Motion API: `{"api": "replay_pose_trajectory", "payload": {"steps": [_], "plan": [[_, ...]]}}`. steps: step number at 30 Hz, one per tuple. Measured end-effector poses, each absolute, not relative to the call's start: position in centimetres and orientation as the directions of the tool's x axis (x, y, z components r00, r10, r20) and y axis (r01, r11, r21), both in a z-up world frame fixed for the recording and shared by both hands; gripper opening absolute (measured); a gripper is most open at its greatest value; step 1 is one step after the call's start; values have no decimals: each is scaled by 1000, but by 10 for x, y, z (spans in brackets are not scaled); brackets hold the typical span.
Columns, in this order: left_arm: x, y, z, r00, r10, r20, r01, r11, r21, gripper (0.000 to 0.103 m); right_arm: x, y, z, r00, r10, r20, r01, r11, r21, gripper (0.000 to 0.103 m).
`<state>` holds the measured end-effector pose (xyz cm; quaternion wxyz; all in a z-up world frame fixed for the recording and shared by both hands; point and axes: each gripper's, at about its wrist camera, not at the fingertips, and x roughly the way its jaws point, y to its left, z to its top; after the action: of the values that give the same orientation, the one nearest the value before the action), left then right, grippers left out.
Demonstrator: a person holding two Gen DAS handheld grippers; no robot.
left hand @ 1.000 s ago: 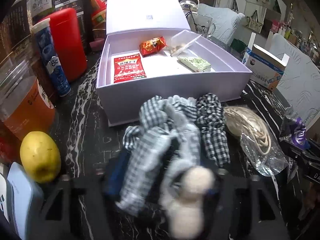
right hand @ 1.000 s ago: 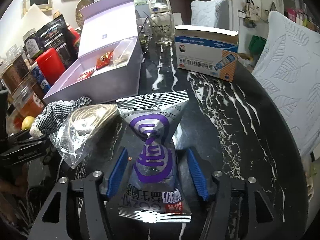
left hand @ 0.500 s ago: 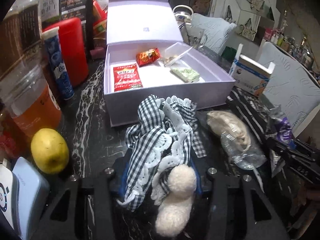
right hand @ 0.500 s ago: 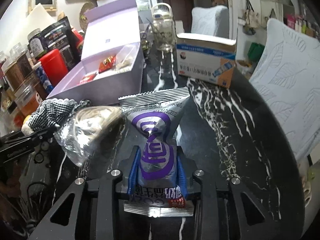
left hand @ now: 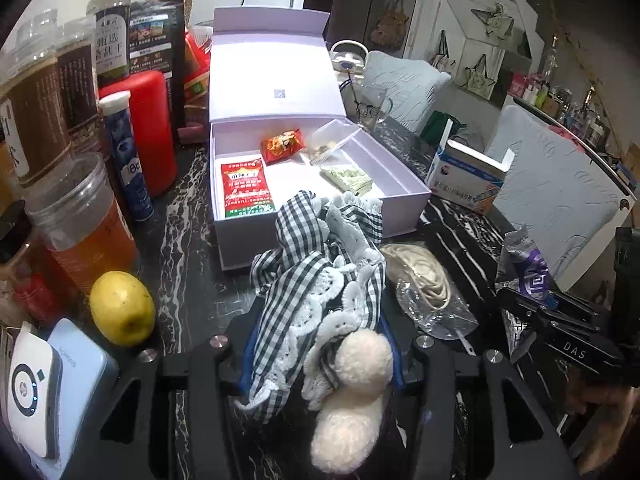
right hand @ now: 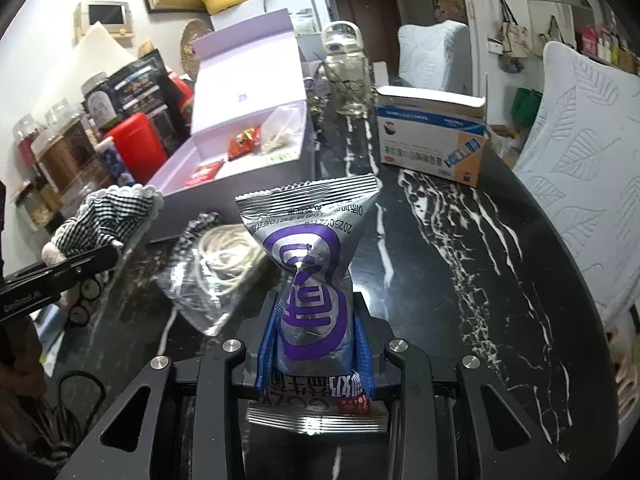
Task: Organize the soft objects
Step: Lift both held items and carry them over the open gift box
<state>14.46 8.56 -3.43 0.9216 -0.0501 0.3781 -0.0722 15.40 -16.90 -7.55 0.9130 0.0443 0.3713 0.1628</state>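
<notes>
Claws both have stuff clamped. Left claw [left hand: 320, 356] is squeezing the checkered cloth bundle [left hand: 320, 276] with its two white pompoms, near the front of the open lilac box [left hand: 396, 184]. Right claw [right hand: 314, 344] is pinched tight on the silver-purple snack packet [right hand: 310, 264], which stands up over the marble tabletop [right hand: 460, 280]. Bagged cord [right hand: 218, 258] lies between them.

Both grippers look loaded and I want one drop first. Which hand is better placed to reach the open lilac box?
Probably left: its gripper holds the checked cloth right before the lilac box; the right gripper, holding the silver packet, sits farther off.
</notes>
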Motion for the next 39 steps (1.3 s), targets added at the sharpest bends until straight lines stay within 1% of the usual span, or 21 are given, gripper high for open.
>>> {"api": "replay_pose_trajectory", "payload": {"steps": [5,9,15,18,23,27,32,39], "plan": [[141,81,-23,700,-178,-691,113,984,-139,48,146,-164,-64,677,347,-649,-295,936,192,33],[140,75,-11,722,-195,-664,145,981,-130,48,145,-165,-52,684,376,-624,-317,925,209,33],[147,69,8,751,-217,-623,171,976,-133,48,148,-162,-26,718,399,-570,-354,915,195,33],[151,67,17,763,-215,-610,173,977,-127,48,152,-162,-10,720,448,-530,-392,893,222,33],[156,67,37,808,-192,-558,179,981,-78,48,162,-153,20,718,491,-493,-461,867,191,33],[166,75,56,820,-221,-527,192,975,-111,48,172,-144,40,727,497,-474,-490,859,148,33],[173,80,78,852,-217,-477,193,976,-100,48,185,-131,65,724,529,-443,-541,833,111,33],[188,87,109,896,-222,-384,202,975,-92,48,210,-119,90,718,563,-409,-575,811,106,33]]}}
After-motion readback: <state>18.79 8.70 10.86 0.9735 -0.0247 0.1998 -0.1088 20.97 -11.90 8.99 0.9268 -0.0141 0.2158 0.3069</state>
